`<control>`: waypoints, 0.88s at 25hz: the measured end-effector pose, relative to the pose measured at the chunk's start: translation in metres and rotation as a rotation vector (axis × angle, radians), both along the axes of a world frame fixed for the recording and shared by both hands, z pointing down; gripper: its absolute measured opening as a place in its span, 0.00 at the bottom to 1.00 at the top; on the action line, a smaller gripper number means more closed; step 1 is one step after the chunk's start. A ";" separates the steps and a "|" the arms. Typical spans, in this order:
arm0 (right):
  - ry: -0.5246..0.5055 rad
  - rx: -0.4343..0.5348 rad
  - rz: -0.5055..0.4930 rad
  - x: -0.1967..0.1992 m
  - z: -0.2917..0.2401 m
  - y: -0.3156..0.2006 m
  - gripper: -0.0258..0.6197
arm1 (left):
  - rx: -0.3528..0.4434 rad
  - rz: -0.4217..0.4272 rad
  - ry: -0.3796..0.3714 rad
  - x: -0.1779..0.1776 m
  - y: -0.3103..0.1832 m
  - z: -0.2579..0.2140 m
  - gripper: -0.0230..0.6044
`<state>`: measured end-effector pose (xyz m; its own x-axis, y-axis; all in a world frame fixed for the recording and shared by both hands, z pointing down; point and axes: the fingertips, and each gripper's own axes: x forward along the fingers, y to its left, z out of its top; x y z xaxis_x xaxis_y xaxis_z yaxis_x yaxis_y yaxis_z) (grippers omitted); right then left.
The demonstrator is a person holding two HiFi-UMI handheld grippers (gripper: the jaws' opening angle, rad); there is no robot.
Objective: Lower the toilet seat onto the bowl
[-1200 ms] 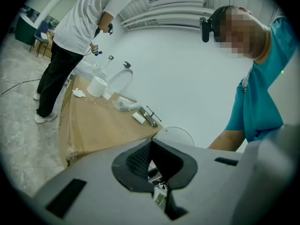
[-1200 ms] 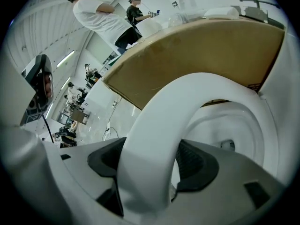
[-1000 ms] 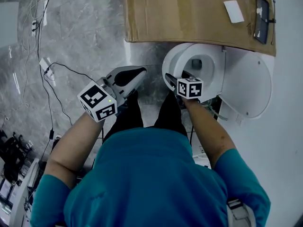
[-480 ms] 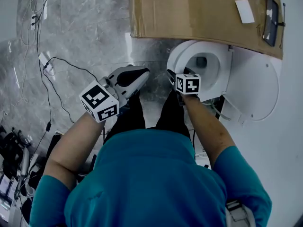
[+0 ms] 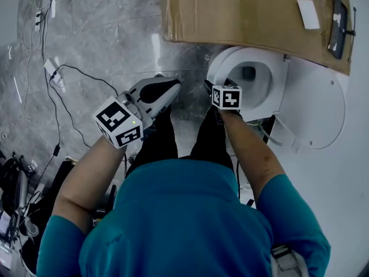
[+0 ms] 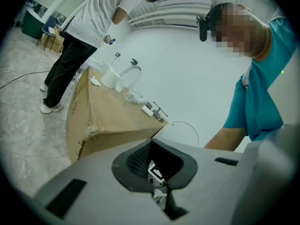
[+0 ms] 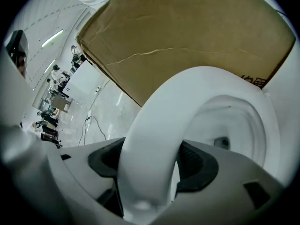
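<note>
White toilet seat (image 5: 218, 68) is clamped at its near rim in the right gripper (image 5: 209, 87). It looks tilted low over the bowl (image 5: 256, 77), probably not yet resting. Left gripper (image 5: 170, 86) hangs at left, jaws together, empty. Final lowering and release remain.

Test hall or lab, not a home bathroom: a lone white toilet (image 5: 223, 64) beside a cardboard-wrapped desk (image 5: 242, 10) with a faucet (image 6: 132, 62) on it, a power strip (image 5: 51, 69) on grey marble floor (image 5: 109, 22), a bystander in a white shirt (image 6: 98, 18), cluttered equipment benches (image 7: 54, 102) far behind.
</note>
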<state>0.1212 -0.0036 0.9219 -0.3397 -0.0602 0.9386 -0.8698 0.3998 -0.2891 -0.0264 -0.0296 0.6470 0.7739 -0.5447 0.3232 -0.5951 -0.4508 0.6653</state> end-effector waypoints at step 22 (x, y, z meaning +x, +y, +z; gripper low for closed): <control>0.098 -0.040 0.004 -0.007 0.065 0.006 0.52 | -0.036 -0.003 0.020 -0.020 0.003 0.040 0.03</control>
<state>0.1146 0.0022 0.9873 -0.2457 -0.0232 0.9691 -0.8963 0.3862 -0.2180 -0.0466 -0.0265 0.6867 0.7788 -0.5352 0.3271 -0.5827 -0.4244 0.6930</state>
